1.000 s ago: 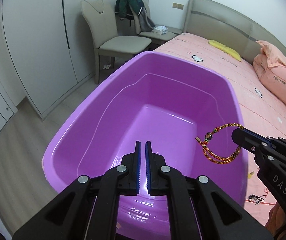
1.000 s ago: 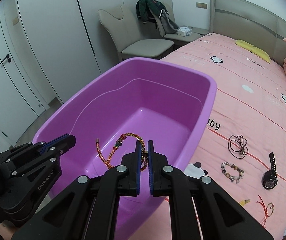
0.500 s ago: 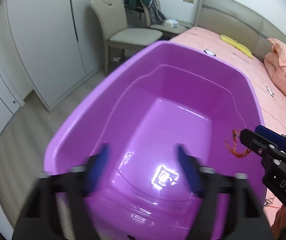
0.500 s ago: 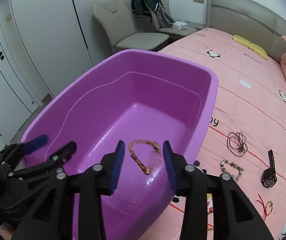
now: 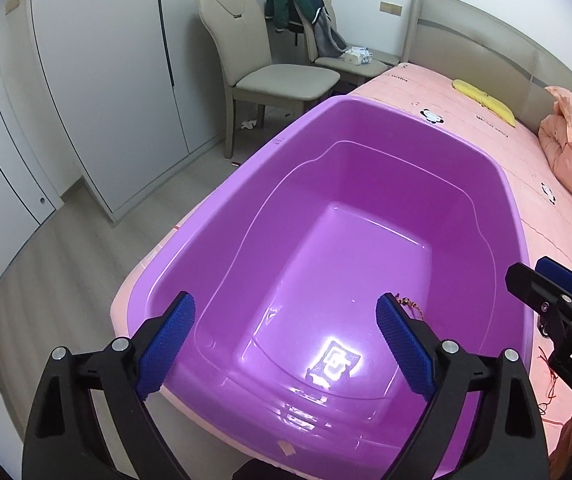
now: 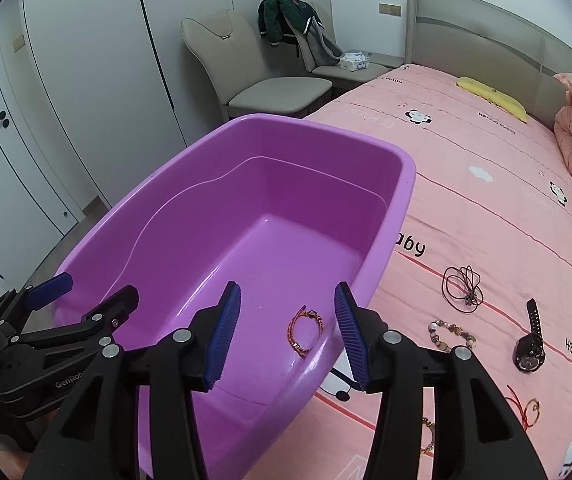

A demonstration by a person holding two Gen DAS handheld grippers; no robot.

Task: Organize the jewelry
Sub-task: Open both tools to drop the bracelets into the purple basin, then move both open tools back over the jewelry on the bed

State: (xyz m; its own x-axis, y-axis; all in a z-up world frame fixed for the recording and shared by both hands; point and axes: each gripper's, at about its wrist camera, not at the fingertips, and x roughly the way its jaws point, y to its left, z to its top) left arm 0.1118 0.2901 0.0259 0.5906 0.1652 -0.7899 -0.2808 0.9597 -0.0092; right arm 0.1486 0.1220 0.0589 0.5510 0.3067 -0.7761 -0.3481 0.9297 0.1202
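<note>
Pink bed (image 6: 485,208), purple tub (image 6: 389,216), braided bracelet (image 6: 305,330) inside, both grippers tilted downward, jaws opening, empty

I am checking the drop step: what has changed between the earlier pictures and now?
The right tongs let go of the braided bracelet; it fell onto the floor of the purple tub. Both tongs' jaws are opening, the left tongs empty. The jewelry on the bed stayed.

place: home bedroom | bed (image 6: 485,208) with pink panda sheet, padded headboard (image 6: 485,36) far right | white wardrobe doors (image 6: 86,80) on left | chair (image 6: 254,76) with hanging jacket (image 6: 282,20) far, beside bed | wooden floor (image 5: 66,264)
</note>
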